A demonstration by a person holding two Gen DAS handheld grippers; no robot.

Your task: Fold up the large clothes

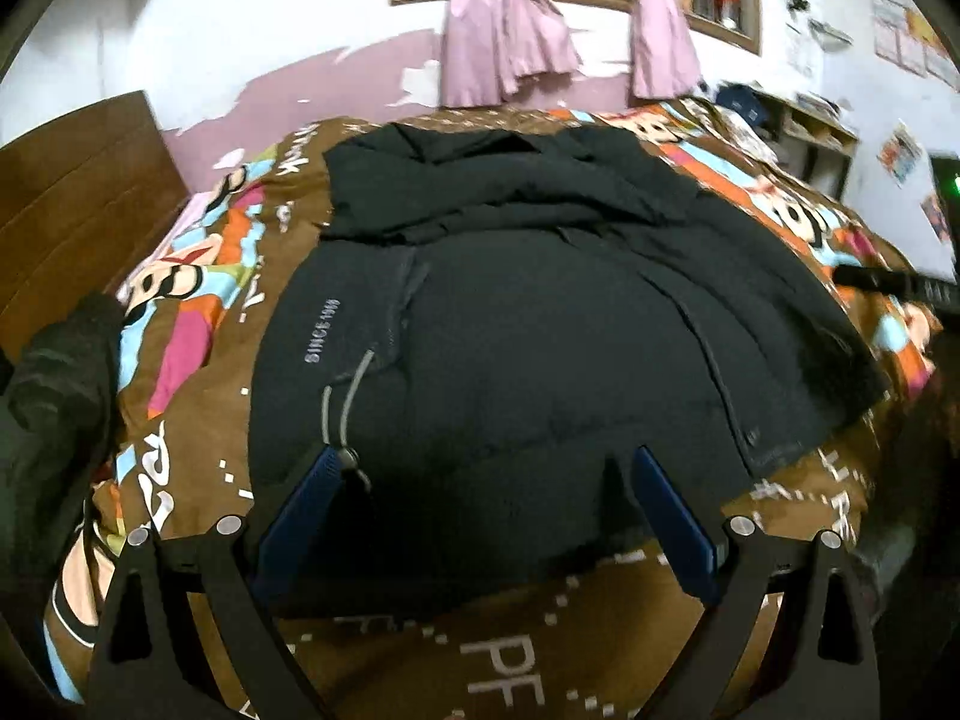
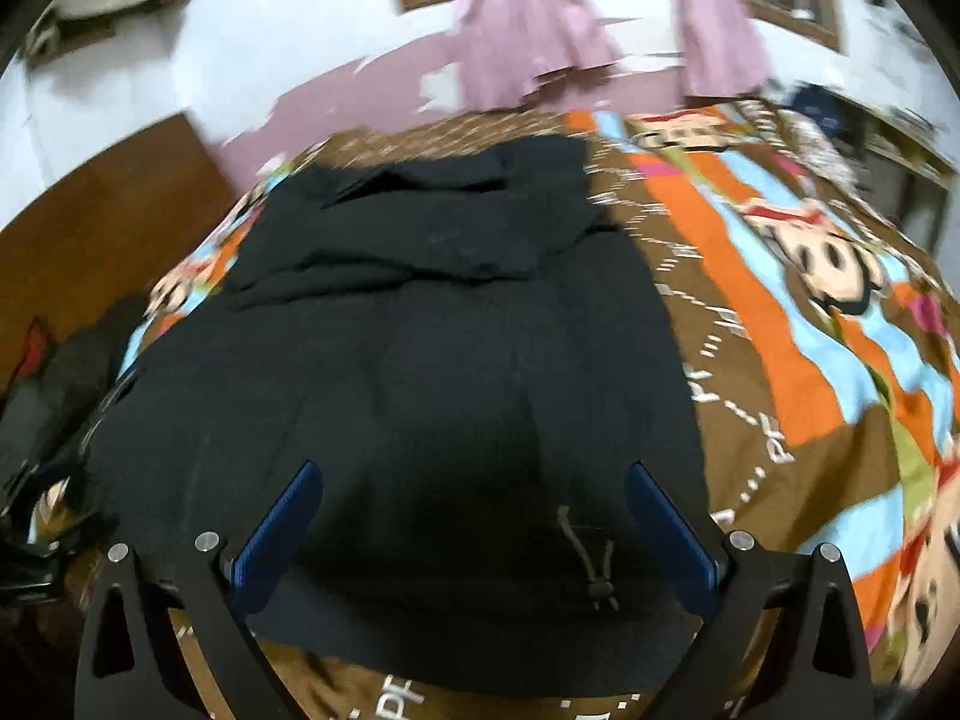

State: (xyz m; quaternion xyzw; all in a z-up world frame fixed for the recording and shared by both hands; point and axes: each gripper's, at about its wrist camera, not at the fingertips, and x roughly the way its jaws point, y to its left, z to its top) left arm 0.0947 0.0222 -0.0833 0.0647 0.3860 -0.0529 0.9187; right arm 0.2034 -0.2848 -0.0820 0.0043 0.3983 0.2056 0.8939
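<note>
1. Both grippers, left (image 1: 483,468) and right (image 2: 474,480), are held wide open and empty above the jacket's near hem.
2. A black padded jacket (image 1: 540,324) is seen at frame centre, spread on the cartoon-print quilt (image 1: 198,276).
3. Gripping the hem seems called for next.

Black jacket (image 1: 540,324): small grey lettering along its left side, reads "SINCE 19.." — last digits too small to tell. Brown cartoon bedspread (image 1: 510,648): big white letters "PF" near front edge, more white lettering scattered over it, not legible. Wall posters (image 1: 900,36): print unreadable.
</note>
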